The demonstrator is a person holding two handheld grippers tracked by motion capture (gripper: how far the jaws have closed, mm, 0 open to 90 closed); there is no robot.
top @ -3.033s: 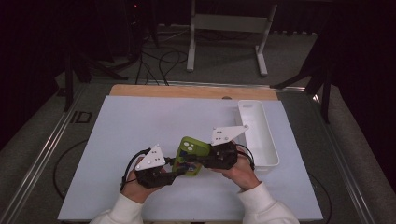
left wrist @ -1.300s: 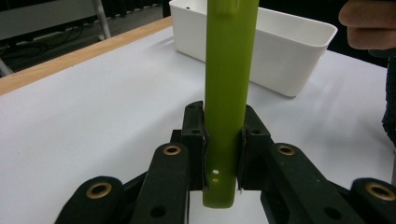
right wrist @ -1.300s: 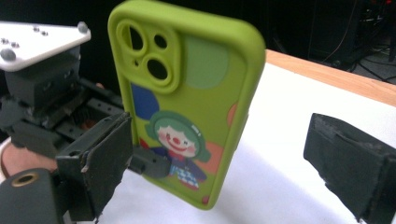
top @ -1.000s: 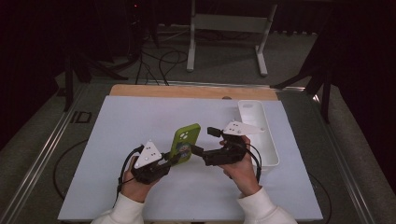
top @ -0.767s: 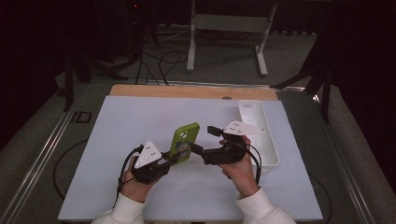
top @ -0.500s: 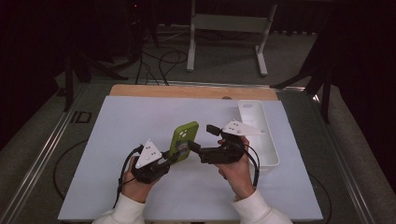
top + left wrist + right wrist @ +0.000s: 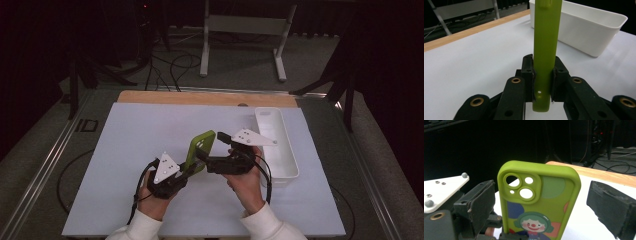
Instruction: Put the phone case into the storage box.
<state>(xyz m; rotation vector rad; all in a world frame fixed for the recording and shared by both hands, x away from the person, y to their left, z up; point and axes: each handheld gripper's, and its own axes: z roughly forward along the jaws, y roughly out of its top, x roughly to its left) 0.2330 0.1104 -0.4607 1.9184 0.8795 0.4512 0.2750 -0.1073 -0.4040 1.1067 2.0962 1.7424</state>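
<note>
So the left hand-held gripper (image 7: 541, 82) clamps the green phone case (image 7: 546, 50) upright, while the right hand-held gripper (image 7: 549, 202) stands wide around it, the handover unfinished.

Phone case (image 7: 200, 152) stands upright left of the bin (image 7: 276, 142).

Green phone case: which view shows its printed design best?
The right gripper view: the phone case faces it, showing camera holes and a clown picture. The left gripper view shows its thin edge between closed jaws; the high view, a small tilted slab.
</note>
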